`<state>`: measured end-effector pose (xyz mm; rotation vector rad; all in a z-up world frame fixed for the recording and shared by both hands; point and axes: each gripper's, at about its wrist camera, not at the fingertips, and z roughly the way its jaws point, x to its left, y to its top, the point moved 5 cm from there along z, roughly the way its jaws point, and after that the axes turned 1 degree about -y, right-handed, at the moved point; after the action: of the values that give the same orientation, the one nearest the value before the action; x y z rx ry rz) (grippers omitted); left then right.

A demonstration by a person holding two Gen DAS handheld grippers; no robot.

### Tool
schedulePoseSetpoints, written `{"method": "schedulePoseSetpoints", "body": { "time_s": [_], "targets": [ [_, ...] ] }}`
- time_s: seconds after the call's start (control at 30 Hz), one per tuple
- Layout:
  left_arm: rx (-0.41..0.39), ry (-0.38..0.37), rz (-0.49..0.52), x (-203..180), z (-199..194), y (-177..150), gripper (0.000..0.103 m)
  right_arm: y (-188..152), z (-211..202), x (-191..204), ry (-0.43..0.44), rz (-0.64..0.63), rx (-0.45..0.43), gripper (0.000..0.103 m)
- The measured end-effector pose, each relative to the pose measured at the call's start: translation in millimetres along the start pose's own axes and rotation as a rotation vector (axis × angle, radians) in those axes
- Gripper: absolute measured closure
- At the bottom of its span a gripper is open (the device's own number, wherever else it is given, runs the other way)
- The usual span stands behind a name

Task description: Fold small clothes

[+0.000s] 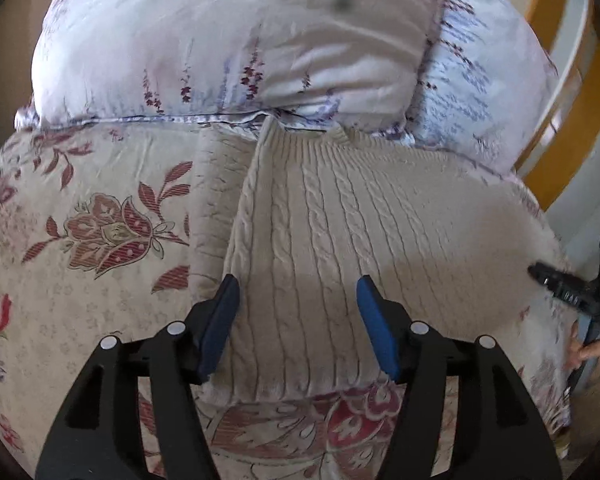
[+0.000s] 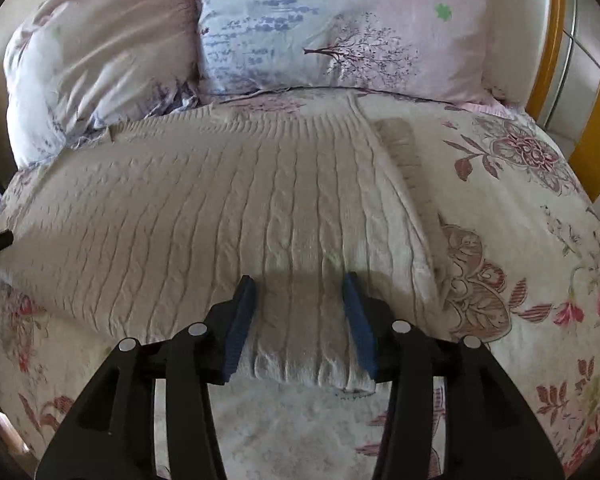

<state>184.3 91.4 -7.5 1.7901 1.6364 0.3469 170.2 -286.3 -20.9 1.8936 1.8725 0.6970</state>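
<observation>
Lay flat on the flowery bed cover, just below the pillows: the knit sweater. Left gripper and right gripper both let go, holding nothing, over its near hem. Best pinched at both corners together; sleeve maybe tucked under

The right hand-held gripper shows only partly — blurred, cut off by the frame's edge

A cream cable-knit sweater is laid flat across the floral bedspread, with two pillows propped at the head edge
</observation>
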Motion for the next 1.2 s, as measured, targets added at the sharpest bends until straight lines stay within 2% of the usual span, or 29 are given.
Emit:
{"method": "schedulePoseSetpoints", "body": {
  "time_s": [0.07,0.13,0.17,0.23,0.3,0.43,0.63,0.77,0.87,0.97,1.03,1.07,1.2],
  "targets": [
    [0.005,-0.011,0.005,-1,-3,-1,0.042,1,-2,0,-0.002,-0.003,0.022,0.054],
    [0.005,-0.043,-0.030,3,-8,1,0.042,4,-3,1,-0.008,0.016,0.043,0.053],
    [-0.002,-0.067,-0.066,7,-12,4,0.042,7,-4,2,-0.005,0.027,0.046,0.052],
    [-0.026,-0.097,-0.143,20,-18,12,0.034,18,-6,8,0.024,0.035,0.024,0.050],
    [-0.039,-0.100,-0.218,37,-20,20,0.033,28,-6,15,0.034,0.021,0.005,0.044],
    [-0.012,-0.113,-0.348,67,-9,29,0.031,47,2,41,0.057,-0.027,-0.009,0.042],
    [0.021,-0.178,-0.454,84,10,35,0.027,59,22,66,0.072,-0.050,-0.013,0.042],
    [0.038,-0.195,-0.474,83,19,36,0.027,61,26,76,0.068,-0.063,-0.032,0.042],
    [0.047,-0.203,-0.480,80,25,38,0.027,65,24,88,0.104,-0.077,-0.061,0.043],
    [0.040,-0.208,-0.475,77,26,39,0.027,70,22,103,0.111,-0.126,-0.094,0.047],
    [0.040,-0.225,-0.477,74,28,40,0.027,67,30,111,0.095,-0.161,-0.065,0.056],
    [0.041,-0.234,-0.479,72,29,41,0.028,64,37,112,0.088,-0.168,-0.038,0.058],
    [0.044,-0.249,-0.478,66,35,43,0.029,61,37,113,0.084,-0.161,-0.060,0.057]
  ]
}}
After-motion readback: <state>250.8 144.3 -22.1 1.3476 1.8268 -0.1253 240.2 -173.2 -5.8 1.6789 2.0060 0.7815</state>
